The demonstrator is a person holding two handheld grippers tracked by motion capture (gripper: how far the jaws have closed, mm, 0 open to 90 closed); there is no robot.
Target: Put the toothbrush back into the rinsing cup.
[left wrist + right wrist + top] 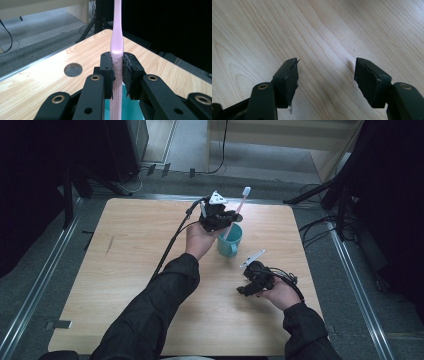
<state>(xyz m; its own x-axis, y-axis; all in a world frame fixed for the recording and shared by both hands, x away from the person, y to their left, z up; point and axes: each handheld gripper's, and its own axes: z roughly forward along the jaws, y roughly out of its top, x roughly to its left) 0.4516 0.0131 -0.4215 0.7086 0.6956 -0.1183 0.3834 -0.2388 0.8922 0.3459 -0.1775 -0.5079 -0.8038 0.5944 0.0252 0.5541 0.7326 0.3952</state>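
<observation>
A pale pink toothbrush (240,209) stands tilted with its lower end inside a teal mug (230,241) near the middle of the wooden table (135,265). My left gripper (231,218) is just above the mug's rim, shut on the toothbrush handle (117,47); the two black pads press on it from both sides, and the teal mug (130,107) lies right below. My right gripper (245,290) rests low over the table to the right of the mug, its jaws wide apart (327,72) with only bare wood between them.
A round cable hole (73,69) is cut in the table beyond the left gripper. A black cable (170,245) trails from the left gripper across the tabletop. Dark stands and cables surround the table on the grey floor.
</observation>
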